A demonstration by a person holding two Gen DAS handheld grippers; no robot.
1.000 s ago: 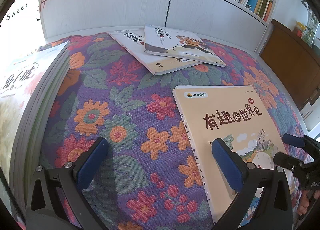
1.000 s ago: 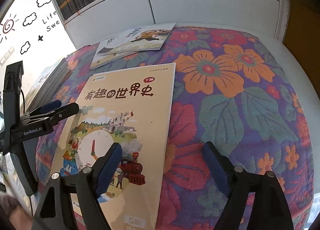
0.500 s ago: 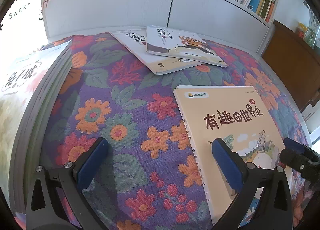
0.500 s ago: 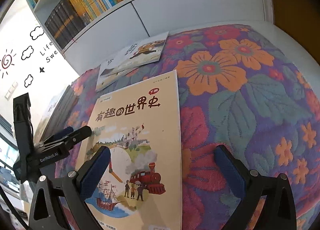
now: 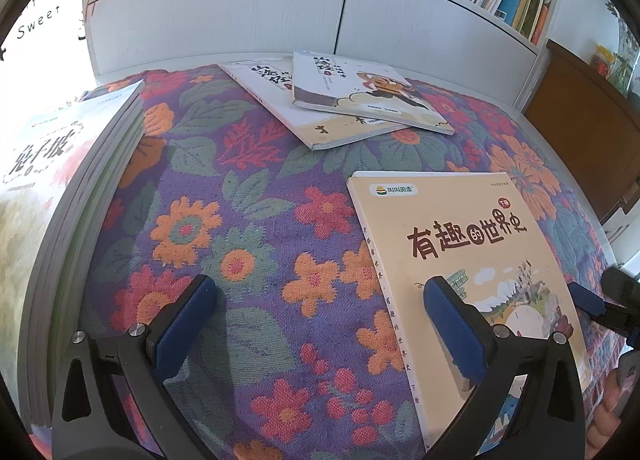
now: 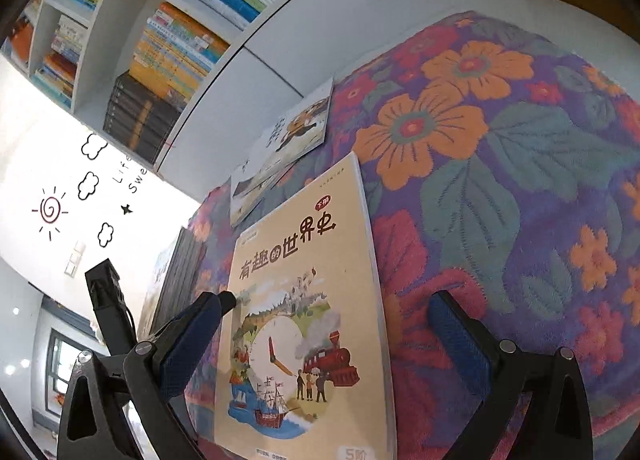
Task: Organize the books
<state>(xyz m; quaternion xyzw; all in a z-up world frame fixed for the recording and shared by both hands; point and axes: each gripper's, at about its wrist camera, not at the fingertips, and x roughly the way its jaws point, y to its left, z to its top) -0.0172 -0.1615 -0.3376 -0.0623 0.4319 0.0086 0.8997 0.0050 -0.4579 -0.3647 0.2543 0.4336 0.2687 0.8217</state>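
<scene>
Left wrist view has the left gripper (image 5: 320,324) low over the flowered cloth (image 5: 248,220), jaws spread wide with nothing between the blue pads; its right finger overlaps the near edge of the tan history book (image 5: 472,244), which lies flat on the cloth at near right. At near left a tall stack of books (image 5: 68,196) rises beside the gripper. Farther back, two white picture books (image 5: 344,100) lie overlapping, the upper one on the right. Beyond them stands the white bookcase (image 5: 340,16) with rows of spines. At the right edge the right gripper's (image 5: 600,306) blue tips poke in beside the tan book.

Right wrist view, strongly tilted, shows the right gripper (image 6: 324,336) with jaws just widened to full spread, straddling the tan book's (image 6: 304,300) near end without pressing it. Only here appear the book's lower cover art, the left gripper's body (image 6: 108,300) from outside, and the wall's sun-and-cloud drawings (image 6: 68,196).
</scene>
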